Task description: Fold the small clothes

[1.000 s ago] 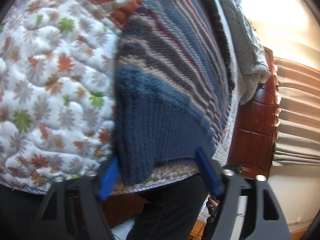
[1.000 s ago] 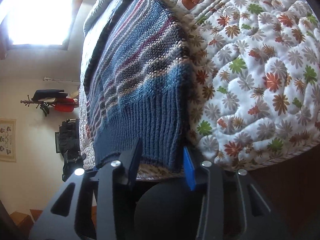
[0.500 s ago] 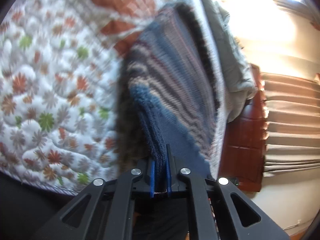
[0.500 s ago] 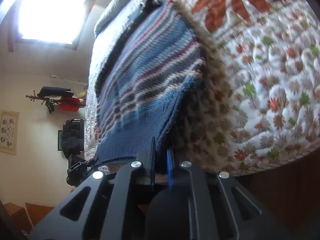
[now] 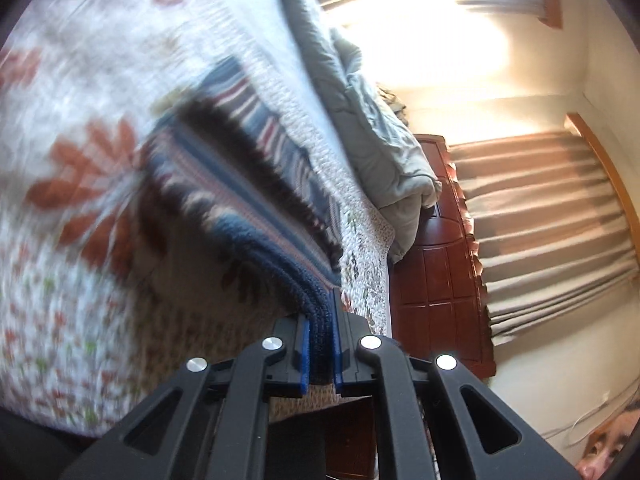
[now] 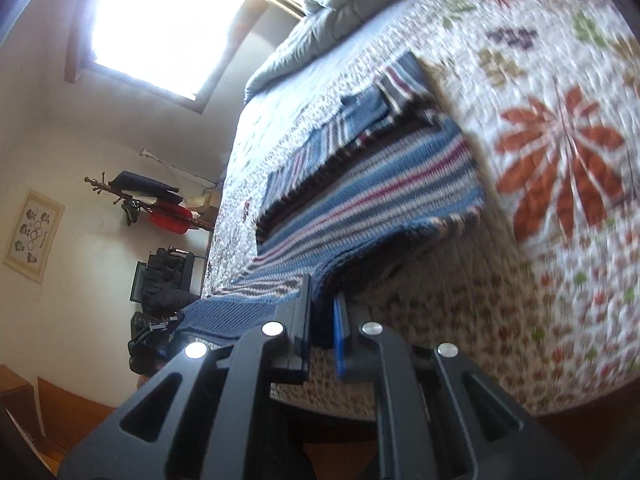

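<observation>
Fold under way: left gripper [image 5: 320,344] and right gripper [image 6: 322,328] each pinch the striped knit sweater's [image 6: 380,192] navy hem, raised off the floral quilt [image 6: 560,80]. Next, I judge, carry it toward twelve o'clock, over the collar end.

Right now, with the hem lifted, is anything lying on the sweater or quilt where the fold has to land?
Nothing visible. Both hand-held grippers, left and right, pinch the hem; the striped sweater beyond lies bare on the floral quilt.
</observation>
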The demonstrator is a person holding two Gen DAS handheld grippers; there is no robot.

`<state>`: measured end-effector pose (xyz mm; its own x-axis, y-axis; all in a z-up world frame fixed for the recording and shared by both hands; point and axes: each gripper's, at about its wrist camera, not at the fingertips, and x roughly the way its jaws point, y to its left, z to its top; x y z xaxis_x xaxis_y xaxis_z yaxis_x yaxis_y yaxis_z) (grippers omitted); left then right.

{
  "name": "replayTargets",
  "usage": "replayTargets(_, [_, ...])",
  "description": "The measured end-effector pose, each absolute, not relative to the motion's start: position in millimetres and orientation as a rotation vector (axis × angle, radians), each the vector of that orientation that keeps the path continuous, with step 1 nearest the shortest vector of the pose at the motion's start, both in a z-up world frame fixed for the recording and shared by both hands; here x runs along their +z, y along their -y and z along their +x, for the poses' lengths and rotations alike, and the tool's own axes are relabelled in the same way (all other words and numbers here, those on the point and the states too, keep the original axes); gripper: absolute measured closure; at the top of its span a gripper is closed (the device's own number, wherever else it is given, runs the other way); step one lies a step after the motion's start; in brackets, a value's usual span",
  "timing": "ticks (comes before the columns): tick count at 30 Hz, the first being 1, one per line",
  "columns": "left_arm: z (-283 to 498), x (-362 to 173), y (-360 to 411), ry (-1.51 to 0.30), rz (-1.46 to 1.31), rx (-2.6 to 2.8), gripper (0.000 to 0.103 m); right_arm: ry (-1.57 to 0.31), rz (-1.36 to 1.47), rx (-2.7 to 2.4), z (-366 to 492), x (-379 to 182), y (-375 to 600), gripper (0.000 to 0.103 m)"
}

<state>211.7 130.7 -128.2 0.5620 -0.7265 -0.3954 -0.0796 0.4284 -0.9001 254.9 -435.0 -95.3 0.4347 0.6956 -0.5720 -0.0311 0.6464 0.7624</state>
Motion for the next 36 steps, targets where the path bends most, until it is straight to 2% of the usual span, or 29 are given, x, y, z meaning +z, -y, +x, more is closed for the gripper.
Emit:
replayTargets(6, [268, -106, -135, -0.899, -1.006, -0.476, 0.095, -0.993, 0.717, 0.498, 316, -78, 435, 0.096])
replayTargets(11, [328, -113, -140, -0.921, -1.020, -0.449, 0.095, -1.018, 0.694, 0.464, 381, -87, 428, 0.096])
replayTargets(24, [468, -197, -145, -1.081, -1.015, -0.303, 0.095, -1.164, 0.632, 0.345, 511, -157, 408, 0.096])
replayTargets(32, [493, -232, -148, -1.142, -1.002, -0.270, 0.094, -1.211, 0.674, 0.310, 541, -206, 410, 0.095])
replayTargets(36, [498, -238, -150, -1.143, -1.012, -0.291, 0.088, -1.214, 0.694, 0.335, 546, -215, 413, 0.088])
